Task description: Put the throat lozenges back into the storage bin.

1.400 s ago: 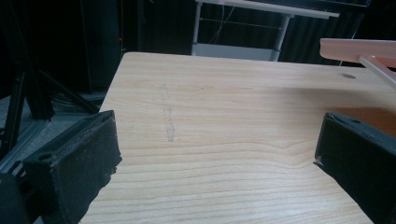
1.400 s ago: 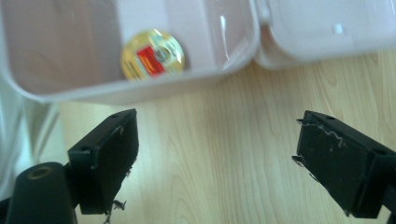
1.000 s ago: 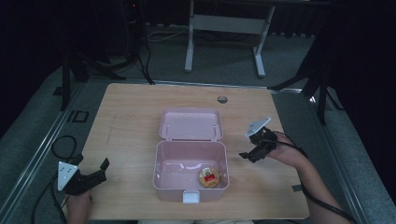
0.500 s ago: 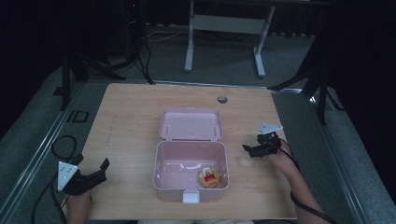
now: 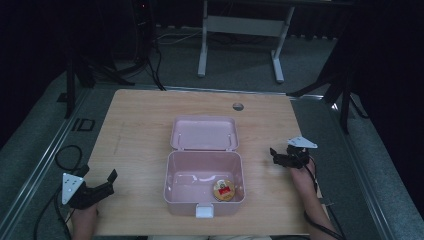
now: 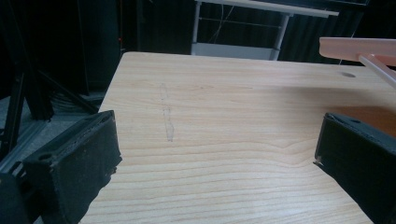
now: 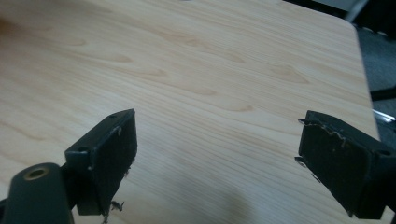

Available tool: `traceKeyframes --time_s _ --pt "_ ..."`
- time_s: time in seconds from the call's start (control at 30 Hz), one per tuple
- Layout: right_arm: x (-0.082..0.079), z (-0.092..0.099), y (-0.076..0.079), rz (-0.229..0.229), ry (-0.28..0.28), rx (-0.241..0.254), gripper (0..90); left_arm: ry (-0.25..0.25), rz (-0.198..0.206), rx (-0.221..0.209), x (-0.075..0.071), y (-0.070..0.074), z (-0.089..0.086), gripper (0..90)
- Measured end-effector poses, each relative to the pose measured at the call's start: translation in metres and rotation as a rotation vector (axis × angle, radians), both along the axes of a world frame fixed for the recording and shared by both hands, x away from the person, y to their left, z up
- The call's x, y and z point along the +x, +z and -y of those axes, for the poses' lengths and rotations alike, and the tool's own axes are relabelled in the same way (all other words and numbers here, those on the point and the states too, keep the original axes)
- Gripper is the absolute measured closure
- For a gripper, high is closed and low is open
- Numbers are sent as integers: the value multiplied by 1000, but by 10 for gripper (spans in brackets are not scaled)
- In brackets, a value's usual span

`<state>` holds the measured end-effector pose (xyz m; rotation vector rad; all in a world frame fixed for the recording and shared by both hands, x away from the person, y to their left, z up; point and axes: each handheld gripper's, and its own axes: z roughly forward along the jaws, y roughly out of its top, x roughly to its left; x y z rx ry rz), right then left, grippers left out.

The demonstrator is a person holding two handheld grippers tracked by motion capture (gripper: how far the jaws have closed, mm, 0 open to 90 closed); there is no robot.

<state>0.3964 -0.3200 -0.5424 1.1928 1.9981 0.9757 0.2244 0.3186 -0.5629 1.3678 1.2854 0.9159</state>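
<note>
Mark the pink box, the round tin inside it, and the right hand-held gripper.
pink box (image 5: 172, 192), high view, left wall.
round tin (image 5: 223, 190), high view, lid centre.
right hand-held gripper (image 5: 274, 156), high view, between fingertips.

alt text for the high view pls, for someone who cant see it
An open pink lunch box sits mid-table with a small round tin inside. The left claw and right claw rest open and empty on the wooden table either side.

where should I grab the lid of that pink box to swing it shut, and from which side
Grip the lid at its far free edge, coming from the back of the table. It lies open behind the pink box, hinged along the box's rear wall, so that far edge probably swings easiest. The right gripper, open beside the box, seems nearer.
</note>
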Motion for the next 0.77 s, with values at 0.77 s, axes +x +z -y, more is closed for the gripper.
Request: traceKeyframes --time_s 0.77 --pt "3 35 -11 11 -310 64 125 5 -1 -2 0 0 0 4"
